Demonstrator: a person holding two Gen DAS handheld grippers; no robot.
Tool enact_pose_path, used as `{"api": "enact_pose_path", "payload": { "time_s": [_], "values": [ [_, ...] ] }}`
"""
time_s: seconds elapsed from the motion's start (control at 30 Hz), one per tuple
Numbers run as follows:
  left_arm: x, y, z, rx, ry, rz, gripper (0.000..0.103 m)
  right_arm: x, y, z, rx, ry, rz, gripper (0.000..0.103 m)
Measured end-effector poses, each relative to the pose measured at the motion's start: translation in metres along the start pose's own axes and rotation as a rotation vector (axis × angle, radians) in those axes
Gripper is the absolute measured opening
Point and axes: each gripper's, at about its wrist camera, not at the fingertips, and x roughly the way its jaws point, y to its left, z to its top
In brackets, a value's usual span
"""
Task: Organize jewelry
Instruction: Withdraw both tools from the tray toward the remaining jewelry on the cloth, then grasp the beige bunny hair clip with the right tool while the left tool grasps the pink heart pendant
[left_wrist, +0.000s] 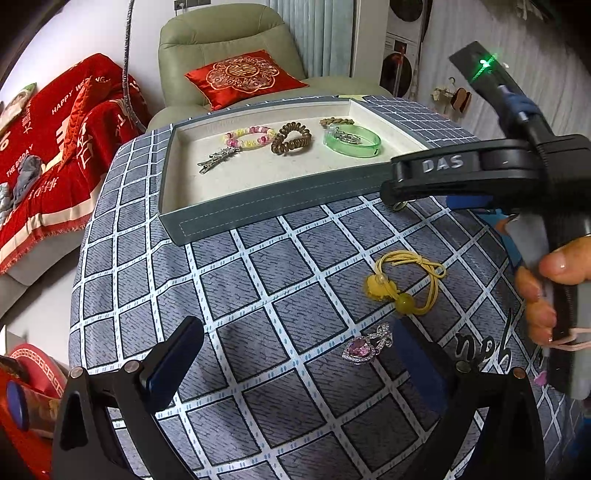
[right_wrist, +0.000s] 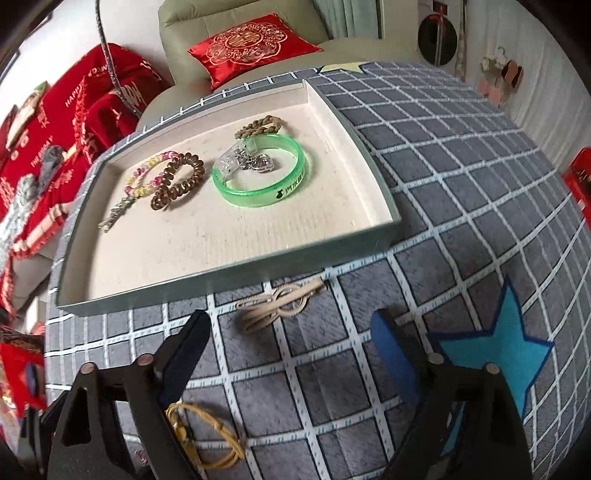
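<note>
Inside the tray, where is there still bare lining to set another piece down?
The tray is bare along its near wall, in front of the green bangle and the brown coil tie. The far half is crowded: beaded bracelet, clip, braided band.

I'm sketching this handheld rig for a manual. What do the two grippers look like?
Both are black plastic frames with round metal rivets and blue-padded fingers. The left gripper and right gripper match. Seen from the left wrist, the right one carries raised "DAS" lettering, a green indicator light and a black handle.
</note>
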Motion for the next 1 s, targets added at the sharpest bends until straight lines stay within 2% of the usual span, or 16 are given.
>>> {"api": "enact_pose_path", "payload": {
  "time_s": [0.07,0.2,0.27,0.33,0.37,0.43,0.53,0.57,0.63,0.67,0.7,0.87,0.93,1.0],
  "values": [
    [0.001,-0.002,0.001,0.006,0.0,-0.006,0.103,0.0,0.003,0.0,-0.015,-0.012,-0.033,0.08],
    [0.001,-0.008,-0.001,0.038,0.001,-0.013,0.103,-0.001,0.006,-0.002,-0.047,-0.033,-0.091,0.062],
    [0.0,-0.013,-0.001,0.058,-0.002,-0.024,0.103,-0.002,0.008,-0.002,-0.059,-0.04,-0.086,0.055],
    [0.001,-0.017,-0.001,0.074,0.01,-0.031,0.101,-0.004,0.008,-0.002,-0.066,-0.042,-0.073,0.036],
    [0.002,-0.019,-0.001,0.078,0.012,-0.038,0.099,-0.005,0.008,-0.003,-0.068,-0.041,-0.061,0.032],
    [0.002,-0.023,-0.002,0.093,0.02,-0.048,0.089,-0.006,0.009,-0.004,-0.071,-0.034,-0.041,0.018],
    [0.004,-0.028,-0.003,0.109,0.035,-0.057,0.08,-0.008,0.007,-0.008,-0.077,-0.031,-0.013,0.012],
    [0.004,-0.03,-0.005,0.116,0.04,-0.064,0.073,-0.009,0.005,-0.009,-0.076,-0.029,-0.005,0.008],
    [0.003,-0.032,-0.006,0.124,0.04,-0.068,0.072,-0.011,0.001,-0.013,-0.071,-0.029,0.018,0.007],
    [0.002,-0.032,-0.006,0.126,0.04,-0.072,0.065,-0.012,-0.002,-0.015,-0.068,-0.028,0.028,0.007],
    [0.002,-0.033,-0.006,0.129,0.037,-0.076,0.052,-0.013,-0.005,-0.016,-0.064,-0.027,0.042,0.007],
    [0.0,-0.033,-0.005,0.122,0.03,-0.091,0.032,-0.017,-0.018,-0.022,-0.043,-0.017,0.094,0.007],
    [0.0,-0.03,-0.005,0.098,0.031,-0.103,0.032,-0.017,-0.022,-0.022,-0.04,-0.005,0.136,0.007],
    [0.0,-0.026,-0.005,0.067,0.033,-0.116,0.032,-0.017,-0.023,-0.021,-0.044,-0.004,0.135,0.008]
  ]
}}
